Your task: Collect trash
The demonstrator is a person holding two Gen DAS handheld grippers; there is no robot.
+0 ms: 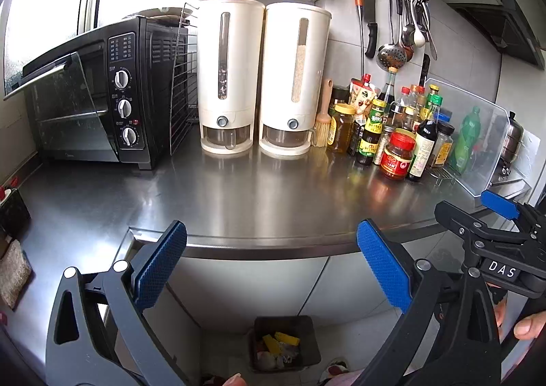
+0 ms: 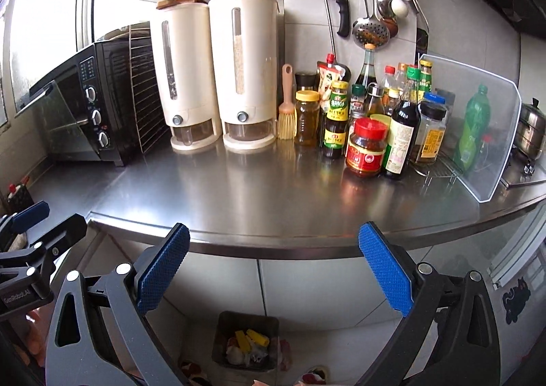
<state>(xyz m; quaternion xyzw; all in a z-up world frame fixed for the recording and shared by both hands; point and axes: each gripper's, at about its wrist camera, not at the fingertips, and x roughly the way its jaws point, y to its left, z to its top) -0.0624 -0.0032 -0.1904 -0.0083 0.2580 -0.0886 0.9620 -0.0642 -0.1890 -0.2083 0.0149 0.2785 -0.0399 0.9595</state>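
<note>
Both your left gripper point(image 1: 273, 266) and right gripper point(image 2: 274, 266) are wide open, holding nothing, off the front edge of the steel desk point(image 2: 273, 195). The dark square bin point(image 2: 245, 341) of yellow and pale trash point(image 2: 250, 341) sits on the floor below. No loose trash shows on the desk, so reaching toward its back edge risks toppling the crowded glass bottles point(image 2: 367, 147).

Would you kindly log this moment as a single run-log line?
left claw: open, empty | right claw: open, empty | trash bin: on floor below counter edge, holds trash | counter: no loose trash seen
</note>
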